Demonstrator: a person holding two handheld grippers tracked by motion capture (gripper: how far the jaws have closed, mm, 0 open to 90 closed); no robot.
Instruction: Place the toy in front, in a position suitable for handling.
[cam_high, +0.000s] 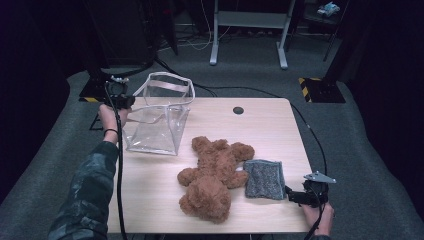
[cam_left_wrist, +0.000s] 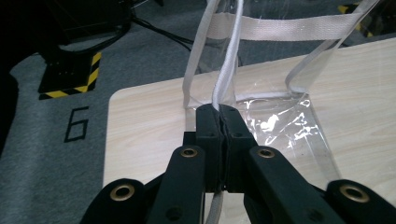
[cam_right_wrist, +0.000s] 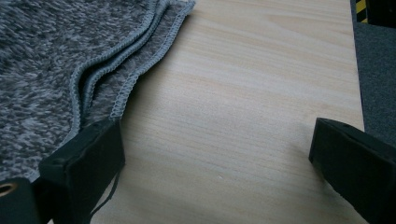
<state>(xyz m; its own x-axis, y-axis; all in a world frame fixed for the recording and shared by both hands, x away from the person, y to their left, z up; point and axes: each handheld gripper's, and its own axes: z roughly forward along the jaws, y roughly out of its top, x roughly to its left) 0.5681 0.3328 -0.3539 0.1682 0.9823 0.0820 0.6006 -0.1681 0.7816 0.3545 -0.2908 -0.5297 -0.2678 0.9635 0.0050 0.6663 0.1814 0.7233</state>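
Note:
A clear plastic bag (cam_high: 157, 125) with white straps stands at the table's far left. My left gripper (cam_high: 131, 101) is shut on the bag's white strap (cam_left_wrist: 223, 88), which runs up from between the closed jaws. A brown teddy bear (cam_high: 214, 175) lies in the middle of the table. Beside it on the right lies a folded grey towel (cam_high: 265, 178). My right gripper (cam_high: 294, 196) rests on the table at the towel's near right corner, jaws wide open; one fingertip (cam_right_wrist: 88, 154) touches the towel's edge (cam_right_wrist: 126, 88), nothing between the jaws.
The wooden table (cam_high: 270, 130) has a round cable hole (cam_high: 238, 110) near its far edge. Black stands with yellow-striped bases (cam_high: 320, 87) sit on the grey carpet beyond, with a white desk frame (cam_high: 247, 30) farther back. Cables trail from both grippers.

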